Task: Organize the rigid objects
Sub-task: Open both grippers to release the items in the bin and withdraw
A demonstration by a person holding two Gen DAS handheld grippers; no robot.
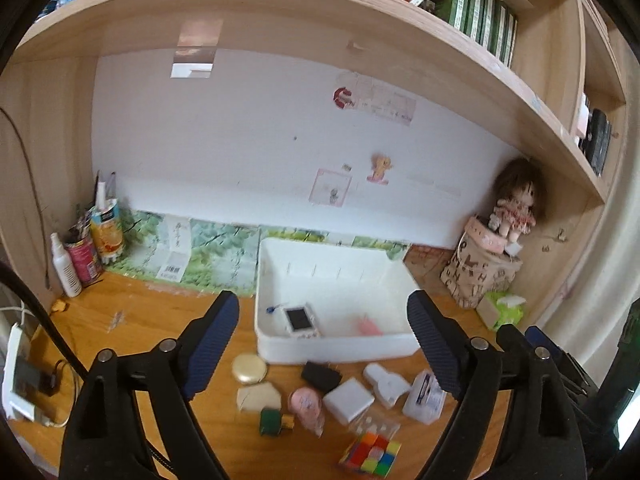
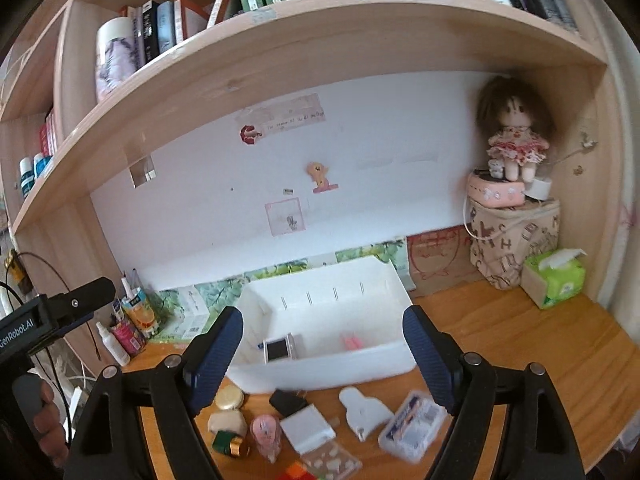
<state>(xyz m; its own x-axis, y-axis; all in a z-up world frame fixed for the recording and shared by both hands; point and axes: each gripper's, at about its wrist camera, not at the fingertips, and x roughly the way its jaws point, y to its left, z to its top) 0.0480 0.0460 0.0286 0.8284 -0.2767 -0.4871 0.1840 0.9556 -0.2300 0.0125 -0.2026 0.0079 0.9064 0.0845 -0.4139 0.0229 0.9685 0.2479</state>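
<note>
wooden desk (image 1: pixel 132 320), white wall (image 1: pixel 240 140), bookshelf (image 1: pixel 320 12)

A wooden desk (image 1: pixel 132 320) carries a white bin (image 1: pixel 332 350) toward the back, with a gold compact (image 1: pixel 249 368), black block (image 1: pixel 320 374), white square box (image 1: pixel 347 400), clear case (image 1: pixel 424 396) and colour cube (image 1: pixel 372 456) scattered in front, cans (image 1: pixel 86 258) left, tissue pack (image 2: pixel 554 278) right.

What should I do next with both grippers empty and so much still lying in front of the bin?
Probably lower the right gripper, jaws open and empty, onto the clear plastic case nearest it. The white bin holds only a small device and a pink item, with plenty of room.
</note>
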